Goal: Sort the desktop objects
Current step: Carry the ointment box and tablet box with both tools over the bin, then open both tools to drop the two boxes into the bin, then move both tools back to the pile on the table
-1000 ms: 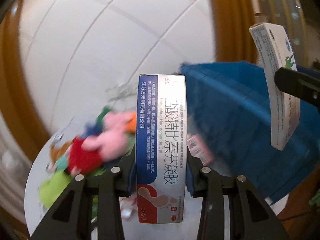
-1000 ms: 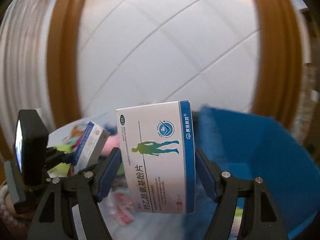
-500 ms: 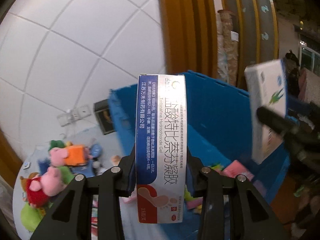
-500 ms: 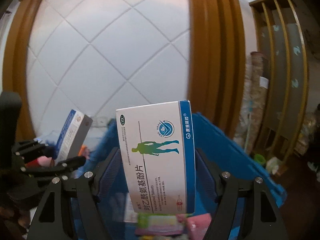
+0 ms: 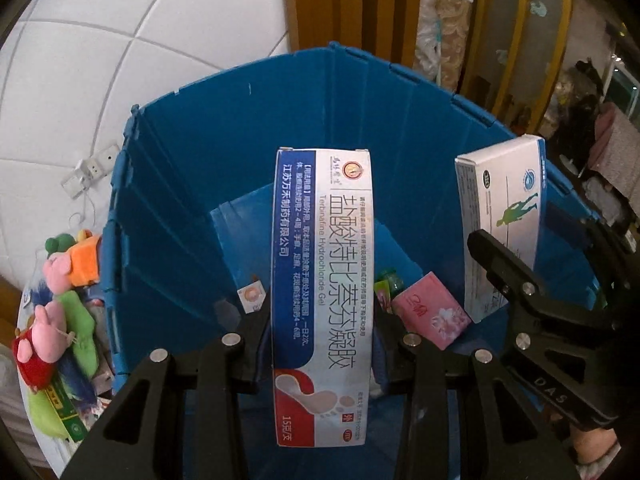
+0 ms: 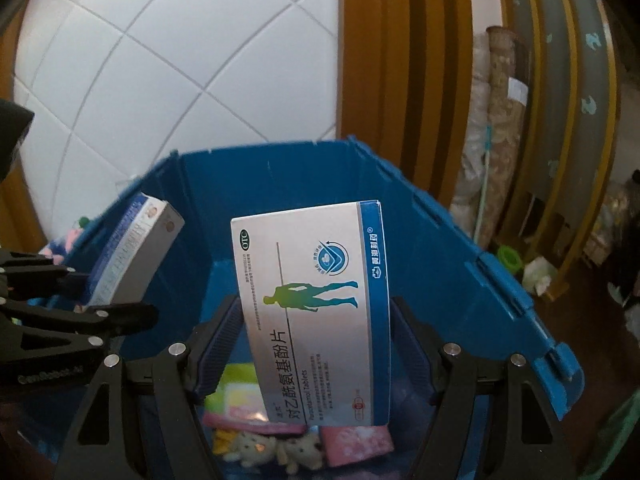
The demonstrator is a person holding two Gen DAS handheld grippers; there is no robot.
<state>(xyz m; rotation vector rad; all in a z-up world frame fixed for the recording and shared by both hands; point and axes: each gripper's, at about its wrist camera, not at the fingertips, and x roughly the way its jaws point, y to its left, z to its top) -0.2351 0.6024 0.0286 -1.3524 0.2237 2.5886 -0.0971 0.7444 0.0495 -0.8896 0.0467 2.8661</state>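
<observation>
Left gripper (image 5: 322, 332) clamps a "Terbinafine Hydrochloride Gel" box (image 5: 323, 280), frame centre. Right gripper (image 6: 316, 344) clamps an OTC "Paracetamol Tablets" box (image 6: 316, 304) above the blue crate (image 6: 460, 264).

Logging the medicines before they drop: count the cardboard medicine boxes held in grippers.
2. The blue-and-white foot-gel box is clamped in the left gripper; the white paracetamol tablet box in the right gripper. Others may lie hidden below.

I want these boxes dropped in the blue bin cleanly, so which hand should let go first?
Probably left. Its tongs hold the foot-gel box over the middle of the blue bin, pointing down inside; the right tongs hold the tablet box nearer the rim.
</observation>
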